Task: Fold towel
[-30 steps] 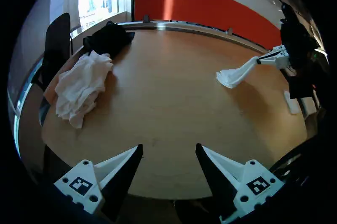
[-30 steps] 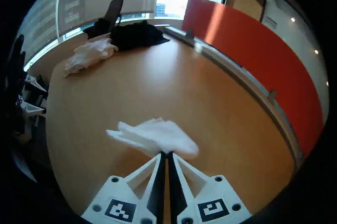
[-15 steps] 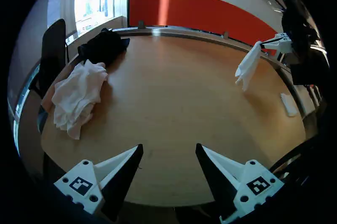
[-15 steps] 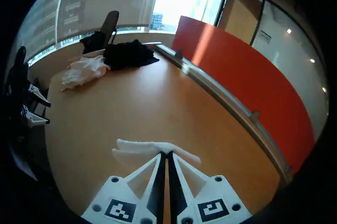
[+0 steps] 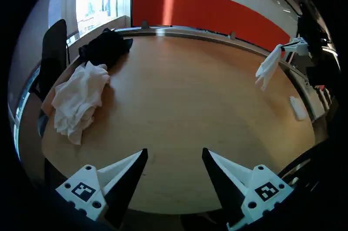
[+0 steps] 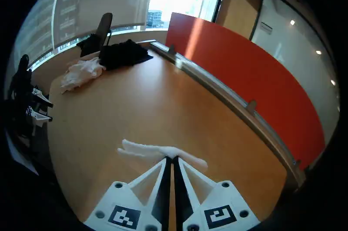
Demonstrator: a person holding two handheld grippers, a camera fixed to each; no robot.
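The left gripper (image 5: 174,161) stands spread over the table's (image 5: 182,100) near edge. The right gripper (image 6: 172,159) pinches a white towel (image 6: 161,150), dangling above the table. A white cloth pile (image 5: 80,98) and black cloth (image 5: 104,48) lie by the far corner.

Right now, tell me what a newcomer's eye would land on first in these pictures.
The long orange-red partition along the far edge of the wooden table stands out first. Next comes the white towel, hanging above the tabletop from the shut right gripper. Then the heap of white cloth beside a black garment at the window-side corner.
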